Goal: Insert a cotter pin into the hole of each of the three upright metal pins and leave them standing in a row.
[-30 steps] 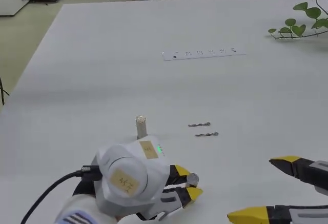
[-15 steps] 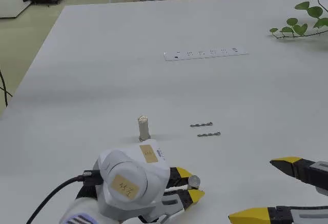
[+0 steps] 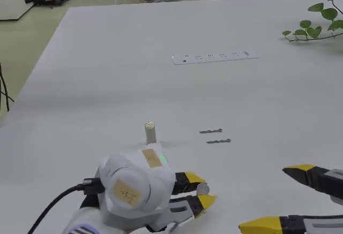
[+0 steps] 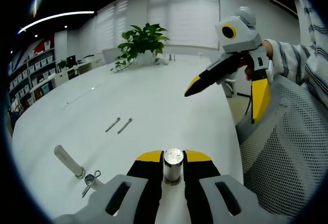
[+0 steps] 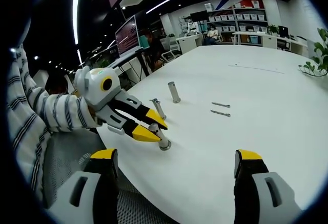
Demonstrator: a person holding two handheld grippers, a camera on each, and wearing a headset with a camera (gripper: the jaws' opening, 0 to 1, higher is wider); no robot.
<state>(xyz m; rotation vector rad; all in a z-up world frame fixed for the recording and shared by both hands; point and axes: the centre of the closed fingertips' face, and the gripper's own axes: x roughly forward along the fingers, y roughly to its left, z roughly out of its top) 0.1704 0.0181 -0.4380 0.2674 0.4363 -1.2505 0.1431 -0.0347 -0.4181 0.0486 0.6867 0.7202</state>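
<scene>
1. The left gripper is showing black jaws capped with yellow tips, on pale grey slotted bases.
2. The right gripper is wearing the same colours: yellow tips running into black, then grey.
3. A black cable is trailing from the left gripper's rear.
4. The person is wearing a striped sleeve, dark lines on white, on the left arm, and matching stripes are showing on the right sleeve.

A metal pin is clamped by the left tool on the white surface. The right tool is held wide apart, and two cotter pins are seen beyond.
</scene>
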